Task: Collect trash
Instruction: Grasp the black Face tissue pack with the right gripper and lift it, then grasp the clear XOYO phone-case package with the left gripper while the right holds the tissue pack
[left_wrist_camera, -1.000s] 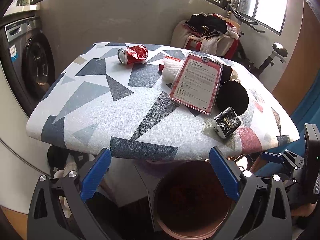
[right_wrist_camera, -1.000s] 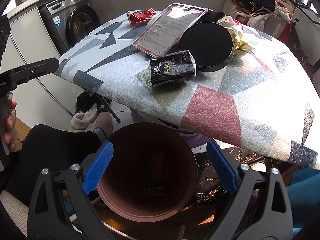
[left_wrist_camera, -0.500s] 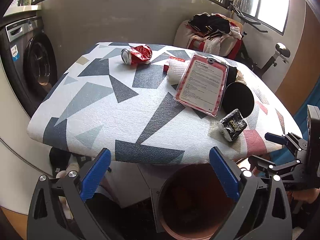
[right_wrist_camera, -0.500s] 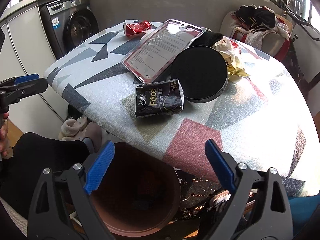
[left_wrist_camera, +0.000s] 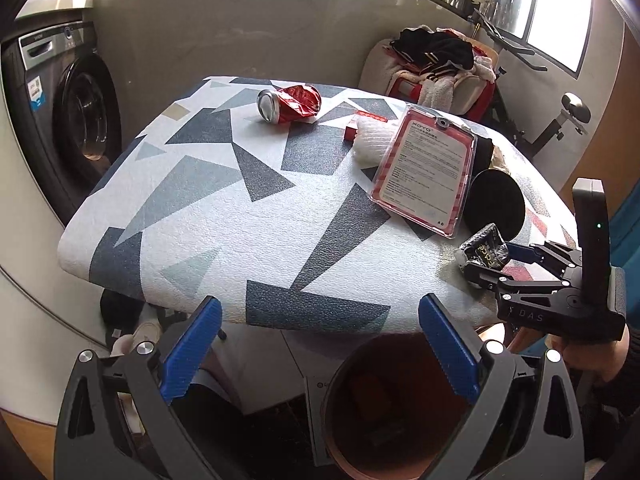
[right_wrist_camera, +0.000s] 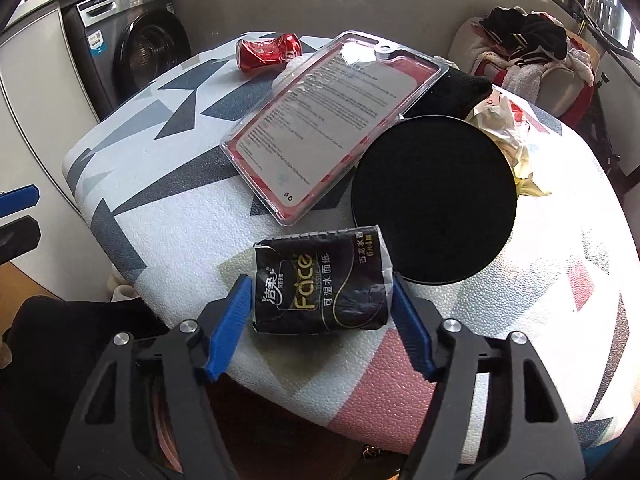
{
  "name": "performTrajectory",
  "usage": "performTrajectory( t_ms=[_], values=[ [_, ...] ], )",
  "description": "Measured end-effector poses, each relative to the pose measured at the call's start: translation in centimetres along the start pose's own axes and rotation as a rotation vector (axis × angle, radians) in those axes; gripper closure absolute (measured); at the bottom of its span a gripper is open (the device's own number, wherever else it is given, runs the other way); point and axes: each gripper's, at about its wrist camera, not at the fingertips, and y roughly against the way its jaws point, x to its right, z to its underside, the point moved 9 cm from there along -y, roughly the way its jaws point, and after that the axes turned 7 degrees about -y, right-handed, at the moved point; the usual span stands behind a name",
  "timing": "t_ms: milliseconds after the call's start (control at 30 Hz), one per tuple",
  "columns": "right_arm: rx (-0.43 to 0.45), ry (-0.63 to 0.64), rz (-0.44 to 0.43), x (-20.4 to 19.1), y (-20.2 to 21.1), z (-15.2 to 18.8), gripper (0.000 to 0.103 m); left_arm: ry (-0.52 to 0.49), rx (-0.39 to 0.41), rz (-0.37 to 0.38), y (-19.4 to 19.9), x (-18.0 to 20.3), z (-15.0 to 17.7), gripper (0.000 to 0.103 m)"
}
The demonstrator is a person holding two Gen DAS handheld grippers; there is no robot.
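Right gripper (right_wrist_camera: 320, 300) is over the near edge of the patterned table (right_wrist_camera: 168, 216), jaws closing in around the black tissue pack (right_wrist_camera: 320, 284); blue fingers (right_wrist_camera: 234, 320) flank both short ends, left pad about touching, right one at the white end flap, can't call it a firm clamp. The pack lies flat just inside the table rim, so little surface behind it (edge drops off right under the fingers). Just beyond the pack: round black lid (right_wrist_camera: 434, 200), nearly touching its far right corner. Clear blister package (right_wrist_camera: 332, 120) sits to the left of the lid and overlaps a black cloth (right_wrist_camera: 460, 88); crumpled paper (right_wrist_camera: 508, 136) behind the lid. Crushed red can (left_wrist_camera: 290, 102) at the far side, well apart, open tabletop in front of it. White foam wrap (left_wrist_camera: 370, 142) is tucked against the blister package. Left gripper (left_wrist_camera: 320, 348) hangs off the table's near edge, jaws wide and empty, above the brown bin (left_wrist_camera: 392, 412) on the floor. Washing machine (left_wrist_camera: 68, 120) to the left, clothes pile (left_wrist_camera: 436, 60) past the far edge.
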Motion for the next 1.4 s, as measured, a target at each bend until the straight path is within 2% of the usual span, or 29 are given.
performTrajectory(
  t_ms=[267, 533, 733, 900, 1033, 1100, 1167, 1233, 1400],
  values=[
    [0.04, -0.019, -0.043, 0.1, 1.8, -0.3, 0.041, -0.002, -0.004, 0.004, -0.3, 0.2, 0.1, 0.007],
    [0.095, -0.052, -0.037, 1.4, 4.1, -1.0, 0.042, -0.031, 0.001, 0.013, -0.3, 1.2, -0.4, 0.007],
    [0.129, -0.075, -0.036, 2.9, 5.6, -1.8, 0.042, -0.08, 0.042, 0.092, -1.1, 3.2, -2.7, 0.007],
    [0.151, -0.075, -0.019, 3.9, 6.3, -2.5, 0.041, -0.093, 0.052, 0.151, -3.4, 5.1, -6.0, 0.008],
    [0.167, -0.099, -0.022, 4.7, 6.4, -3.2, 0.042, -0.128, 0.034, 0.197, -6.3, 6.4, -8.6, 0.016],
    [0.171, -0.107, -0.024, 5.0, 6.3, -3.5, 0.042, -0.129, 0.016, 0.213, -8.1, 6.5, -9.9, 0.024],
    [0.171, -0.11, -0.026, 5.2, 6.1, -3.7, 0.042, -0.104, -0.01, 0.234, -9.9, 6.2, -11.1, 0.04],
    [0.171, -0.107, -0.023, 5.5, 6.0, -3.8, 0.042, -0.071, -0.03, 0.251, -11.5, 5.9, -12.2, 0.048],
    [0.167, -0.11, -0.018, 6.2, 5.6, -4.0, 0.042, -0.08, -0.042, 0.281, -14.1, 6.2, -14.0, 0.053]
  ],
)
